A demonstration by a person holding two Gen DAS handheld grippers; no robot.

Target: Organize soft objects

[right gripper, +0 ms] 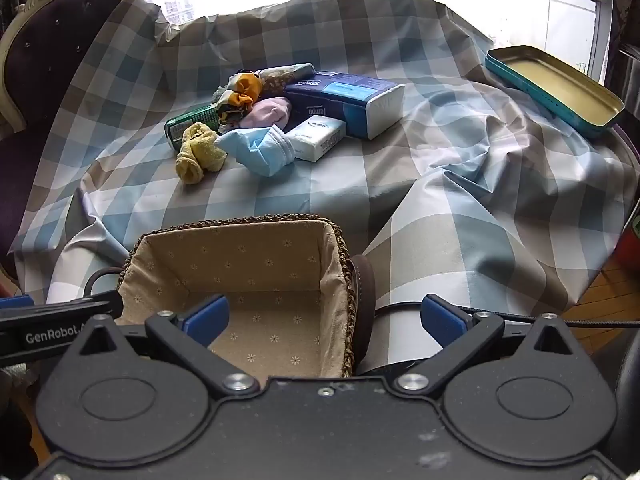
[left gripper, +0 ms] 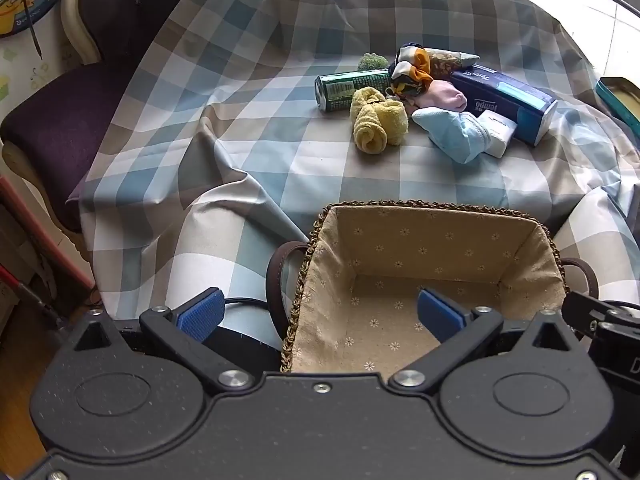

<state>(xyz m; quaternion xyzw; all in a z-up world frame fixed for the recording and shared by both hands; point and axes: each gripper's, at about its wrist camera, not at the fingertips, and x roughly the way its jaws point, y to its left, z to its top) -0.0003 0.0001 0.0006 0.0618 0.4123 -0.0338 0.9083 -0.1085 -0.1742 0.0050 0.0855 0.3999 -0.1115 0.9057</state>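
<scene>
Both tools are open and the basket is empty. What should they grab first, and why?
Probably the left tool should reach forward to the yellow rolled cloth. It is soft, lies at the near edge of the pile, closest to the empty basket, with nothing on top of it. The right tool also hangs open and holds nothing, so it could instead go for the blue face mask.

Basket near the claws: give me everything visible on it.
The basket is rectangular, with a braided straw-like rim and a beige fabric liner printed with small pale flowers. A dark brown leather-like handle loops from each short side. It sits upright on the checked tablecloth, at the near edge, well apart from the pile of items. Nothing lies inside. Neither claw touches it as far as can be seen.
</scene>
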